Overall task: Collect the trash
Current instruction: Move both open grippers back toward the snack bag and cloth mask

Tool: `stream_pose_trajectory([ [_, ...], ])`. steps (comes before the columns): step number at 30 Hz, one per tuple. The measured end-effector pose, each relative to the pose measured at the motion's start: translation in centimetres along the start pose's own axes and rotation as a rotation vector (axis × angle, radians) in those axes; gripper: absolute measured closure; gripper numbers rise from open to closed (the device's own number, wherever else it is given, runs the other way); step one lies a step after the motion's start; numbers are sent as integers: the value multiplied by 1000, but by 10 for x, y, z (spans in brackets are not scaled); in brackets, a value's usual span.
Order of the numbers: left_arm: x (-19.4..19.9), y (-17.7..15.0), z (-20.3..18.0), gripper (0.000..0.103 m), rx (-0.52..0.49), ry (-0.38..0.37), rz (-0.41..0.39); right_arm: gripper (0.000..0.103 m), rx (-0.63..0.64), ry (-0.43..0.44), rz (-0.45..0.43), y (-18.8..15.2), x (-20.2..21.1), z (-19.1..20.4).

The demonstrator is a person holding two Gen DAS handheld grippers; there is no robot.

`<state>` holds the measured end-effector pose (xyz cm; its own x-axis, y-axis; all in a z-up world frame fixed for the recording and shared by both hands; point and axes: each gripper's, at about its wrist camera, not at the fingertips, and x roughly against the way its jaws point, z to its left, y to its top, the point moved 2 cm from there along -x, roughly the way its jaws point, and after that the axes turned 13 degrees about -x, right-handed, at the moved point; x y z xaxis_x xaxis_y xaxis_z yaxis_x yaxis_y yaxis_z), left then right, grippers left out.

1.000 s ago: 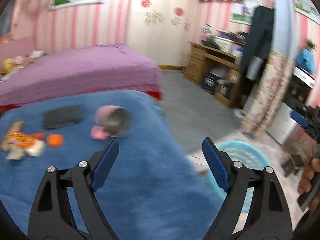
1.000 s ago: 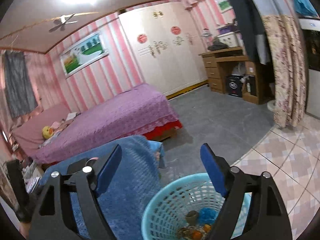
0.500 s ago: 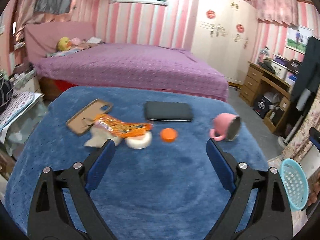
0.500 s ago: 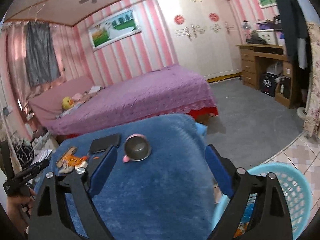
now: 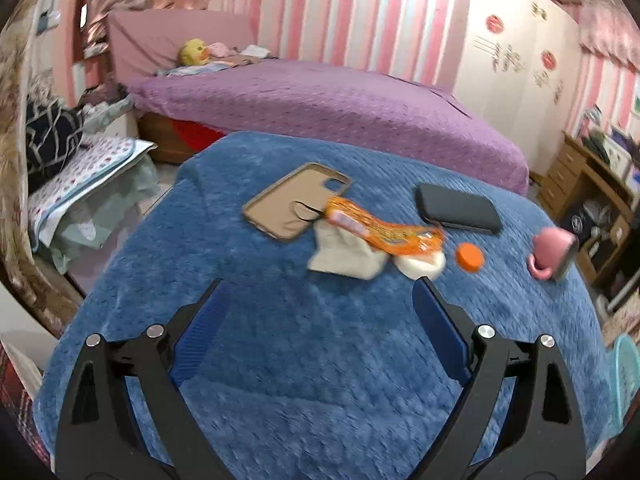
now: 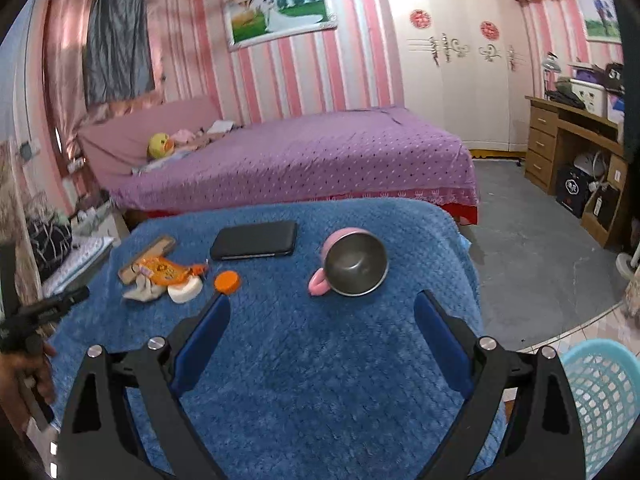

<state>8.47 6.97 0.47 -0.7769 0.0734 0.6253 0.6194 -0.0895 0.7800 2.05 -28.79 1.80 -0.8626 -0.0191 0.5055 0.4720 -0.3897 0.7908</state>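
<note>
On the blue blanket-covered table (image 5: 320, 360) lie an orange snack wrapper (image 5: 384, 230), a crumpled beige tissue (image 5: 344, 258), a white round lid (image 5: 422, 266) and an orange bottle cap (image 5: 470, 257). They also show in the right wrist view: wrapper (image 6: 164, 270), lid (image 6: 185, 290), cap (image 6: 227, 282). My left gripper (image 5: 320, 304) is open and empty, just short of the tissue. My right gripper (image 6: 322, 312) is open and empty, near the pink mug (image 6: 352, 264). A cyan trash basket (image 6: 604, 400) stands at the right.
A tan phone case (image 5: 294, 200), a black phone (image 5: 456, 208) and a tipped pink mug (image 5: 554, 252) lie on the table. A purple bed (image 6: 300, 160) is behind it, a wooden desk (image 6: 576, 160) at the right, piled bedding (image 5: 80, 184) at the left.
Both grippers swung left from the basket to face the table. The left gripper moved closer to the wrapper and tissue. Both stayed open and empty.
</note>
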Motion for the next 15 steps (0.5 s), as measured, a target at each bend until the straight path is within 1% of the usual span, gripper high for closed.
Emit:
stream_pose_trajectory([
  [2,-2,3,10,13,45,-19,-9,12,9,3,20,0,-18,7],
  [4,-8,4,12,13,50,-33,-8,12,22,5,50,-5,-37,14],
  [7,-23,8,0,13,8,-35,13,12,46,12,79,-10,-58,28],
  [11,-49,8,-22,13,-56,-64,57,12,80,39,98,-16,-73,44],
  [15,-69,7,-33,14,-80,-68,88,12,121,35,102,-18,-82,50],
])
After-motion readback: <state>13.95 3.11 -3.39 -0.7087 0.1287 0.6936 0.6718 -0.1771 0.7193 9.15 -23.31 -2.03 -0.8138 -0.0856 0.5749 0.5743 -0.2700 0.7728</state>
